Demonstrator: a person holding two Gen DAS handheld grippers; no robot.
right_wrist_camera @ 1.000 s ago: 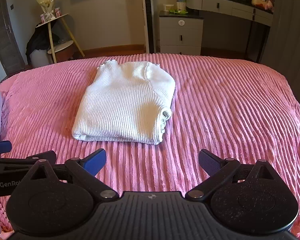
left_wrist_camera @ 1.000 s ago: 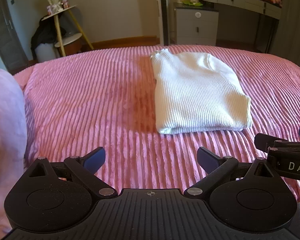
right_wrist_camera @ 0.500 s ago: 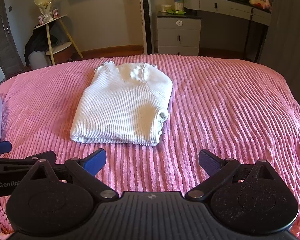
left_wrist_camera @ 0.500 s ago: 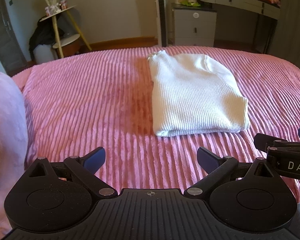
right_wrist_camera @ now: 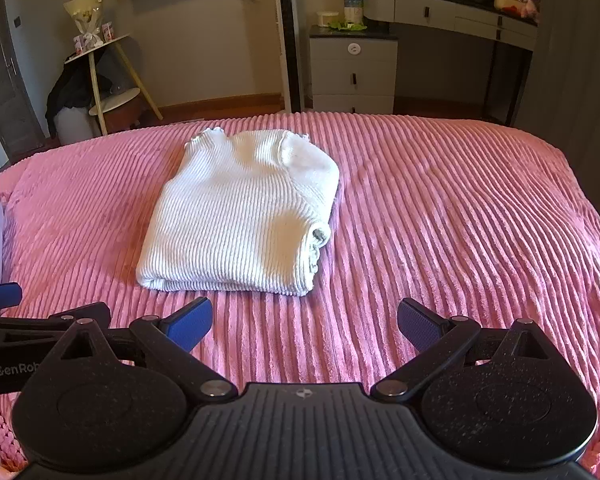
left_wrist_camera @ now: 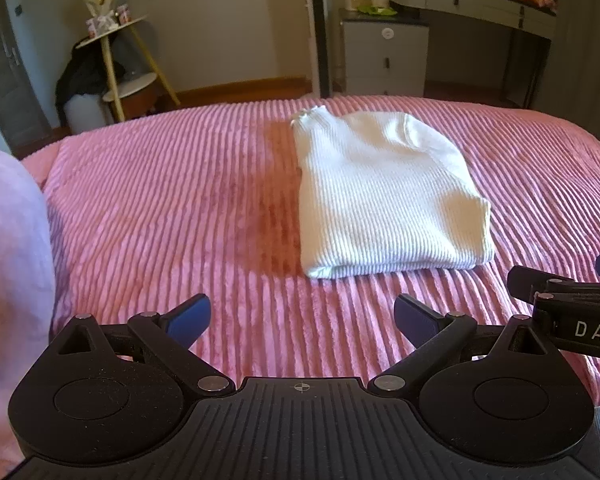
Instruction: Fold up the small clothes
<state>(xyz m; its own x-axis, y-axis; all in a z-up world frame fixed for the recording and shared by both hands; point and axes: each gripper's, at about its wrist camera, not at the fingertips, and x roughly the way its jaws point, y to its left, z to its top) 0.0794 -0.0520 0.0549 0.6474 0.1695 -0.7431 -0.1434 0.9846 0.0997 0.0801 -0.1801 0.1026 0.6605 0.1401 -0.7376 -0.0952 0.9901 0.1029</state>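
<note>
A cream ribbed knit sweater [left_wrist_camera: 384, 200] lies folded into a compact rectangle on the pink ribbed bedspread [left_wrist_camera: 172, 208]; it also shows in the right wrist view [right_wrist_camera: 240, 216], with its stacked folded edges at the right side. My left gripper [left_wrist_camera: 302, 318] is open and empty, above the bedspread short of the sweater's near edge. My right gripper [right_wrist_camera: 305, 322] is open and empty, also short of the sweater. Each gripper's side shows at the edge of the other's view.
A pale lilac fabric mass [left_wrist_camera: 8, 280] sits at the left of the bed. Beyond the bed's far edge stand a yellow-legged side table [right_wrist_camera: 100, 64], a grey drawer unit [right_wrist_camera: 354, 72] and a dressing table [right_wrist_camera: 460, 16].
Both grippers have drawn back and risen slightly, so the sweater sits a little farther off in both views. The sweater has not moved. Both grippers stay open.
</note>
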